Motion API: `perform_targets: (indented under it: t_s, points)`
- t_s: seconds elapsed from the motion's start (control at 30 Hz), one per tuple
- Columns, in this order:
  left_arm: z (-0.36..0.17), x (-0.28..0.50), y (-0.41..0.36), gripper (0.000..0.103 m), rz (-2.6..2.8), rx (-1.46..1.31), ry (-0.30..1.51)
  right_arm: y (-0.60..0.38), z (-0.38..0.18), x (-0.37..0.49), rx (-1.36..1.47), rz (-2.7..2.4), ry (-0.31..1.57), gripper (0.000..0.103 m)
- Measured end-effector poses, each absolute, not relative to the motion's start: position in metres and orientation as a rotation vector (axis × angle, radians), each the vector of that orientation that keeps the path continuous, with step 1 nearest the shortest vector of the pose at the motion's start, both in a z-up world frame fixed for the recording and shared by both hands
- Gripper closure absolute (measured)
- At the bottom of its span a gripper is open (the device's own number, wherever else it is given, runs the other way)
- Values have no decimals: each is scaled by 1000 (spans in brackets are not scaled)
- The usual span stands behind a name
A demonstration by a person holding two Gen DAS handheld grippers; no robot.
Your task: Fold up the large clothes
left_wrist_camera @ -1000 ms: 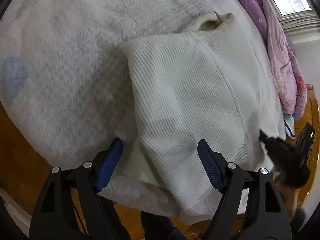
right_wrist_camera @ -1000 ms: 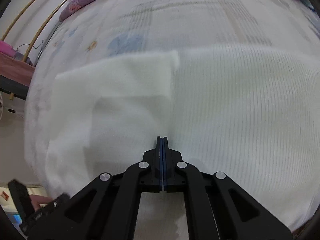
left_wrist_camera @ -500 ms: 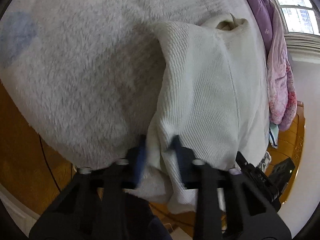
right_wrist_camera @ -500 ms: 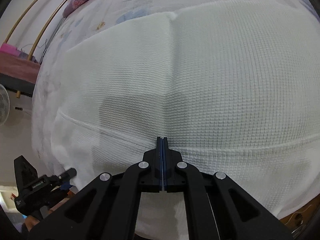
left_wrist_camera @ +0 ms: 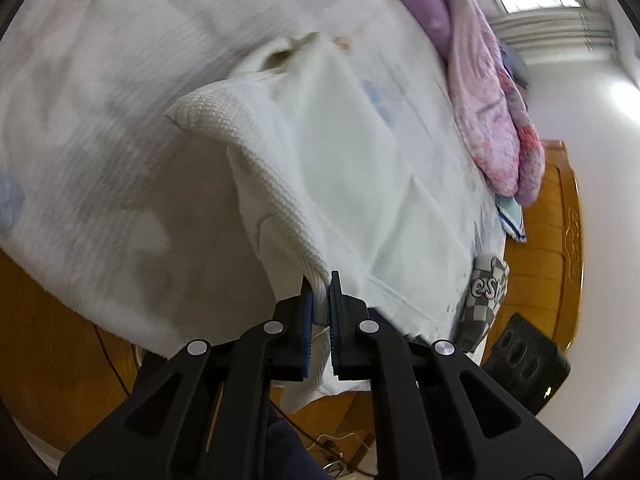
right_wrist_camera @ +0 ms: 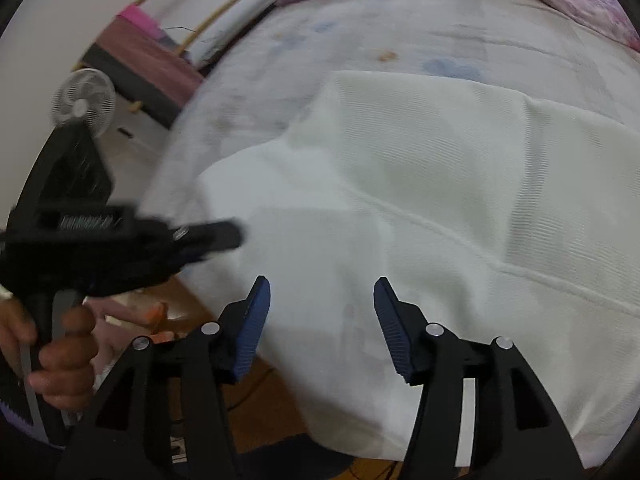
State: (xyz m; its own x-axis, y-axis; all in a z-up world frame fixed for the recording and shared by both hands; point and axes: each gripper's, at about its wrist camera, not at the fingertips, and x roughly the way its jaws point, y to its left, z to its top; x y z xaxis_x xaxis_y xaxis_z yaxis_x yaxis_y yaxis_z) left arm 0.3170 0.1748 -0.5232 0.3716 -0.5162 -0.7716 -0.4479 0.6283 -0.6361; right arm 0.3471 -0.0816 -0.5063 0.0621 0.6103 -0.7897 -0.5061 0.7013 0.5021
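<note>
Left gripper (left_wrist_camera: 320,292): jaws pinching a raised fold of the white waffle-knit garment (left_wrist_camera: 360,184), lifted off the bed (left_wrist_camera: 100,128) near its lower edge. The garment lies spread across the bed's pale fleece cover, collar opening toward the far side. Right gripper (right_wrist_camera: 322,300): jaws spread apart, nothing between them, poised over the garment's near edge. Pink and purple quilt (left_wrist_camera: 492,92) heaped along the bed's right side.

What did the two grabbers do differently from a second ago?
The left hand-held gripper was open; it closed on the white garment's edge and lifted it off the bed. The right hand-held gripper was shut; it opened and now holds nothing. The garment's far part stayed lying on the bed.
</note>
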Motion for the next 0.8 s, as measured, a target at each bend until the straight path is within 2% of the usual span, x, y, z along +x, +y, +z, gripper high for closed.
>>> perform_targets:
  t_s: [0.23, 0.27, 0.3, 0.4, 0.43, 0.47, 0.53, 0.63, 0.7, 0.73, 0.77, 0.8]
  points:
    - [-498, 328, 156, 97, -68, -904, 1237, -57, -513, 359, 84, 789, 1212, 50]
    - [-496, 326, 155, 97, -66, -896, 1237, -55, -518, 363, 99, 794, 1223, 58]
    - [-495, 330, 150, 97, -64, -887, 1238, -54, -522, 369, 105, 798, 1236, 60]
    - [-490, 332, 144, 97, -57, -860, 1222, -48, -519, 378, 89, 809, 1220, 60]
    - [-490, 334, 141, 97, -51, -857, 1217, -45, -519, 380, 84, 812, 1215, 64]
    - [-489, 335, 139, 97, -38, -841, 1214, -46, -520, 381, 88, 813, 1218, 76]
    - [-490, 339, 131, 96, -26, -829, 1222, -50, -524, 388, 146, 805, 1245, 89]
    - [-478, 340, 122, 93, -47, -851, 1200, -74, -522, 395, 298, 779, 1272, 92]
    - [-464, 343, 109, 89, -86, -819, 1162, -99, -517, 398, 414, 735, 1272, 92]
    - [-455, 343, 102, 80, -97, -791, 1135, -110, -516, 400, 467, 715, 1269, 93]
    - [-450, 343, 97, 62, -100, -777, 1118, -132, -514, 404, 559, 684, 1262, 93]
    - [-445, 342, 91, 53, -98, -765, 1094, -147, -512, 406, 613, 664, 1249, 93]
